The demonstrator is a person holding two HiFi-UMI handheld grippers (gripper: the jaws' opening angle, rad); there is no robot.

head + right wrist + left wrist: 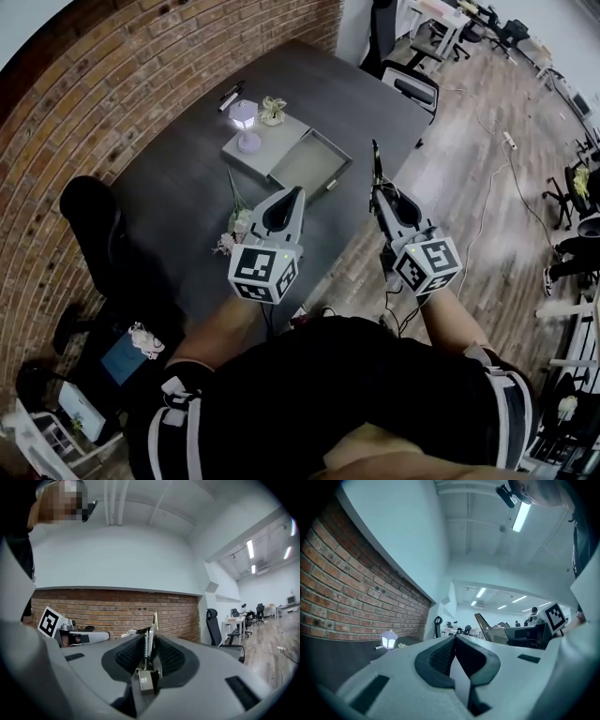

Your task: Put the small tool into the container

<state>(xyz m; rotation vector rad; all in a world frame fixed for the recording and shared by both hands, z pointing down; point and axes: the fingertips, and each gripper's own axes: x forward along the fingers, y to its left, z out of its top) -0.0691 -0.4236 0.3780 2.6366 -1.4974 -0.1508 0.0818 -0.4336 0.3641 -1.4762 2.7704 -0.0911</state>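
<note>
Jaws of both grippers point toward the dark worktop (187, 178) and its open grey container (306, 165). Left gripper (454, 640): jaws pressed together, empty. Right gripper (149, 641): jaws clamped on the small tool (146, 679), which is likely light, stiff, slippery metal, best held mid-body.

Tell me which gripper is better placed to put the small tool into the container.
Right. The right gripper holds the small tool between its jaws, with the open container ahead on the table. The left gripper is shut with nothing in it.
</note>
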